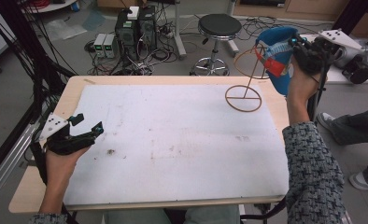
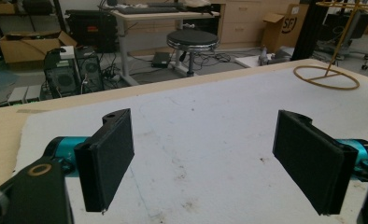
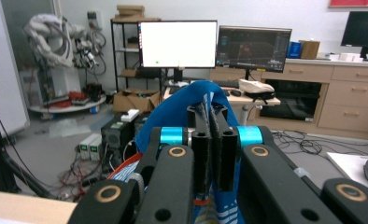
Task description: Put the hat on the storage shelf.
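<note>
Raised beyond the table's (image 1: 42, 186) far right corner, right gripper (image 1: 298, 45) clenched on a soft blue cloth bag (image 1: 278, 63) with red-and-white trim, beside a thin wooden wire-like stand (image 1: 244, 98) whose flat ring base sits by that corner. Near the left edge, left gripper (image 1: 88, 125) resting over the stained white mat (image 1: 182, 140), flat black jaws spread wide, grasping nothing.

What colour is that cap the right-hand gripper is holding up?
The cap is blue with a red brim and white stripes, clearest in the high view, held by the right gripper.

Overhead plus two close jaw-mounted cameras
</note>
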The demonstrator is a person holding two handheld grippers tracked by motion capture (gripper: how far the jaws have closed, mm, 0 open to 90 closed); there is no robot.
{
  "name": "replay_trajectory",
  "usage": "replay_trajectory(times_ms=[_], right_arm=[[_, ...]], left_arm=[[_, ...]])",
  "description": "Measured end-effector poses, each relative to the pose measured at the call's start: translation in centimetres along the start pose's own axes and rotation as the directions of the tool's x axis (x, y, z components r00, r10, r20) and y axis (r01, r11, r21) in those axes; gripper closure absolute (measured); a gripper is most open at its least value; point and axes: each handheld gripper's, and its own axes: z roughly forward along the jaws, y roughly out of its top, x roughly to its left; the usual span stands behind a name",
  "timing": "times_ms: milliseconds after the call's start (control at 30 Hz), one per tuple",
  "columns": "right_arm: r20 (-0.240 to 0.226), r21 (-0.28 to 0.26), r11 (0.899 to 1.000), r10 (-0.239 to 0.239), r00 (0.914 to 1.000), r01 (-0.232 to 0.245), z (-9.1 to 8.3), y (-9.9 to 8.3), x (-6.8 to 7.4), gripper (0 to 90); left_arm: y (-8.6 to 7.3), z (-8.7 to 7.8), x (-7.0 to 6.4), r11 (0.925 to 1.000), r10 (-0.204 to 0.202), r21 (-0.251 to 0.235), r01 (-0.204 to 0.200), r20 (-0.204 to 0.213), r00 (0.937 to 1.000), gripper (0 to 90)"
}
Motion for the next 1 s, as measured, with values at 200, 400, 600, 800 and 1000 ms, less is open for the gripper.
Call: replay_trajectory(times_ms=[200,400,600,800,1000], right_arm=[[0.003,0.032,0.999,-0.034,0.9994,0.034,1.5,-0.6,0.8,88.3],[0.0,0.056,0.998,-0.038,0.9993,0.038,2.5,-1.1,1.0,88.2],[-0.009,0.075,0.997,-0.032,0.9994,0.033,3.3,-1.5,1.2,88.2],[-0.014,0.099,0.995,-0.027,0.9995,0.028,4.1,-1.8,1.5,88.2],[-0.029,0.12,0.992,-0.026,0.9992,0.03,4.9,-2.3,1.9,88.2]], left_arm=[[-0.2,0.1,0.1,0.9999,-0.004,0.009,0.004,0.001,1.0,20.7],[-0.1,0.1,0.1,1.0,-0.001,0.008,0.001,0.003,1.0,20.7],[-0.2,0.2,0.1,1.0,-0.002,0.009,0.001,0.005,1.0,20.7],[-0.2,0.3,0.2,0.9999,-0.004,0.01,0.004,0.007,1.0,20.7],[-0.2,0.2,0.2,0.9999,-0.005,0.012,0.005,0.008,1.0,20.7]])
